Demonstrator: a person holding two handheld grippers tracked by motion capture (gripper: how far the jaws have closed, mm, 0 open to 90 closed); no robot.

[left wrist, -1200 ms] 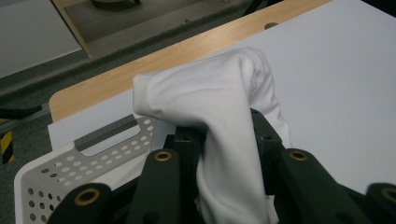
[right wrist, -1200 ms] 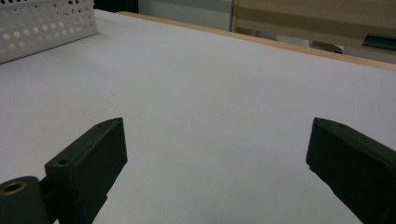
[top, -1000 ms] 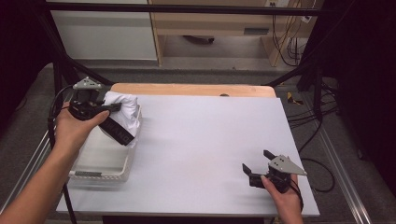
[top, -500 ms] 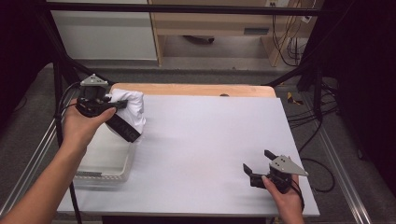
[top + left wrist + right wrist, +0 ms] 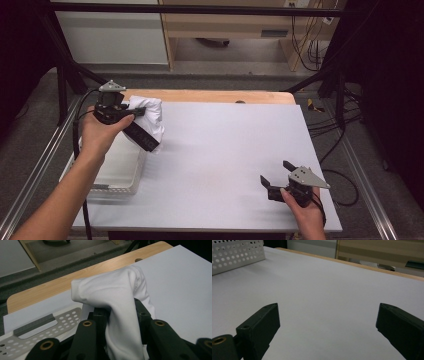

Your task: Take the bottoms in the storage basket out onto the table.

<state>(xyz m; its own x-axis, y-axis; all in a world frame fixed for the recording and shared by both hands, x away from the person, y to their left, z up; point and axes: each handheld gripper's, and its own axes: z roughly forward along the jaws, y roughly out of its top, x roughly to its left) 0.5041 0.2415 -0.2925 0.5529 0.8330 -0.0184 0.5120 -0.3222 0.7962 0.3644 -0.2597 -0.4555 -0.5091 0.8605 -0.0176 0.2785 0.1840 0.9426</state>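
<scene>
1. A white cloth (image 5: pixel 149 116) hangs bunched in the jaws of the left gripper (image 5: pixel 142 131), lifted clear above the far left corner of the surface (image 5: pixel 225 150), just over the far end of a white perforated basket (image 5: pixel 117 167).
2. Seen from the left gripper view, the cloth (image 5: pixel 117 305) is pinched between the two black jaws, which press on it from either side; its top folds over in a soft hump and the rest drapes down between them. A stitched hem shows along its right edge.
3. The left hand (image 5: pixel 102 135) grips the left gripper from the basket side, its forearm coming in from the lower left, with a black cable looping away toward the frame rail.
4. The basket sits at the left edge of the surface; its holed rim and a grey handle slot (image 5: pixel 35 325) show below the cloth in the left gripper view.
5. Well apart, at the near right corner, the right gripper (image 5: pixel 276 176) rests low over the surface in the right hand (image 5: pixel 305 210), its jaws spread wide with nothing between them.
6. In the right gripper view, bare white surface lies between the two parted jaws, with the basket's wall (image 5: pixel 237 255) far off at upper left.
7. A strip of wooden tabletop (image 5: pixel 210 96) shows beyond the white sheet.
</scene>
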